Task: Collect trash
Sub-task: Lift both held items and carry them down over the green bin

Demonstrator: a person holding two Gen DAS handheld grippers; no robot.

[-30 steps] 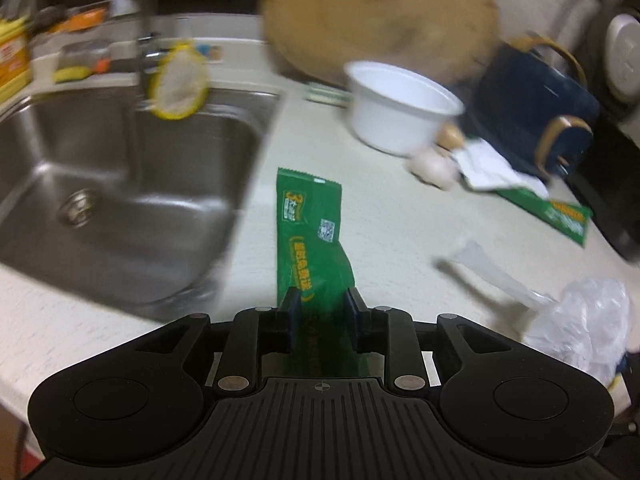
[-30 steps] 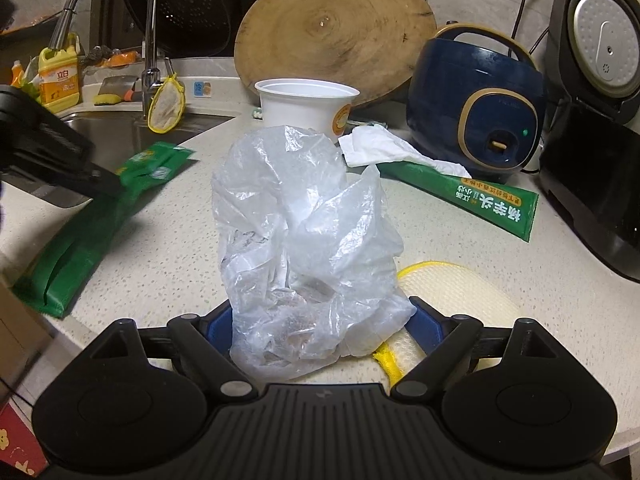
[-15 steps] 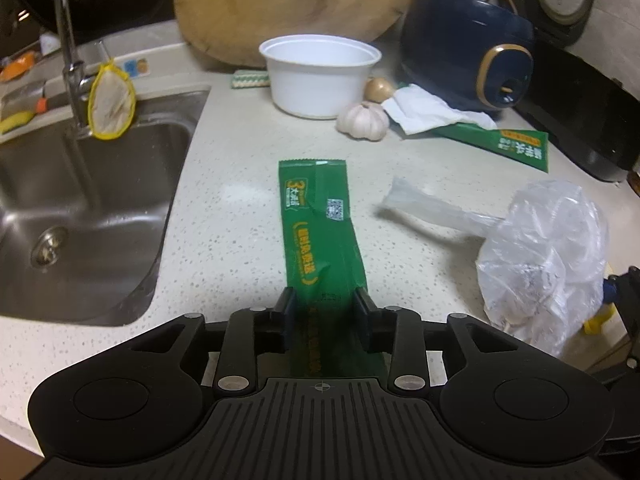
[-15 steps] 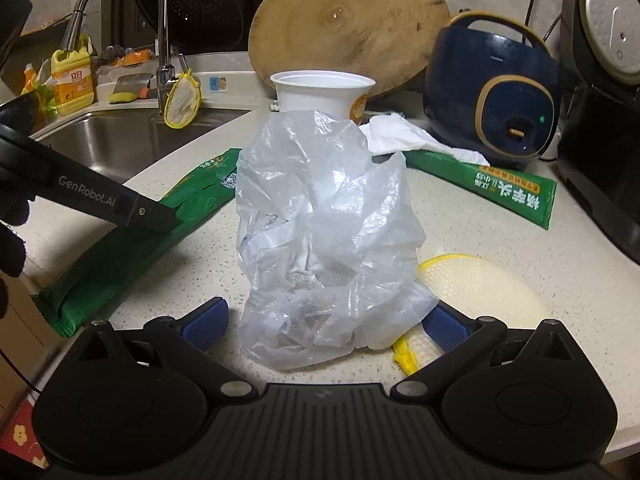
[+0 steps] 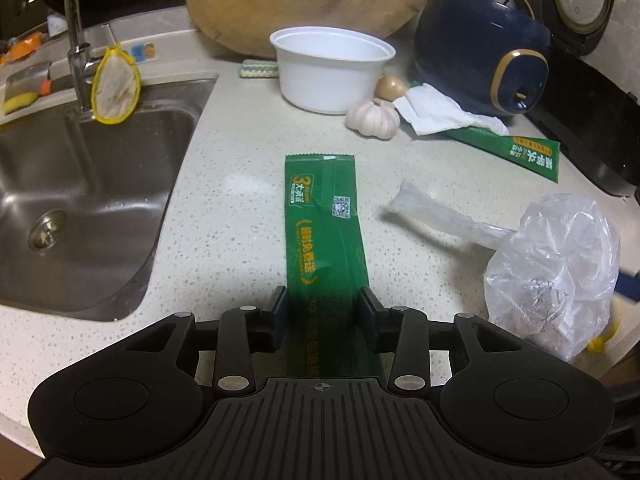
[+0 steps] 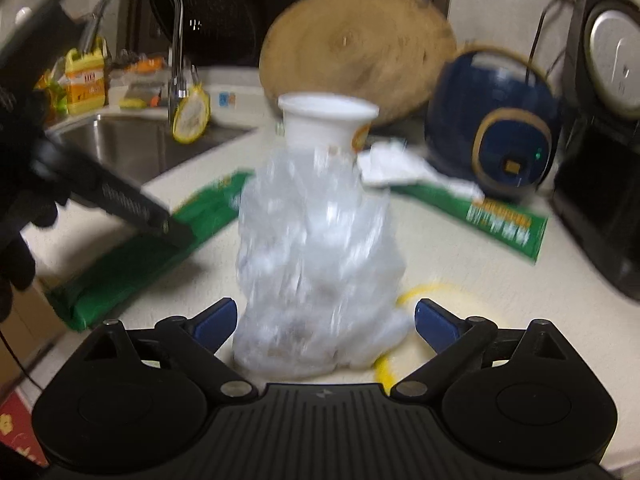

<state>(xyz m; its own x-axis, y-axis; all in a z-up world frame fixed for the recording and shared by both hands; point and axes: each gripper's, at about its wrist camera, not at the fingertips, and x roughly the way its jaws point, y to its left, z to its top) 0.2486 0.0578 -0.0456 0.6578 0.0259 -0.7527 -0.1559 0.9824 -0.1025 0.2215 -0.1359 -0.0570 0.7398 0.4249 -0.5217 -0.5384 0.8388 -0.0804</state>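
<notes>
The left gripper [image 5: 323,300] is opening around a green wrapper [image 5: 326,232] lying flat on the counter [image 5: 232,208] beside the sink [image 5: 80,184], near the front edge. The right gripper [image 6: 325,316] is closing, its jaws spread wide either side of a crumpled plastic bag [image 6: 320,264] without pressing it.

Green wrapper [image 5: 320,232] between left gripper's pads: white "3" with small unreadable characters beneath, QR code, orange Chinese characters in brackets, too distorted to read with certainty. Second green wrapper [image 5: 516,148] near blue cooker [image 5: 480,60]: yellow Chinese print, illegible. Right-wrist view blurred; nothing readable.
</notes>
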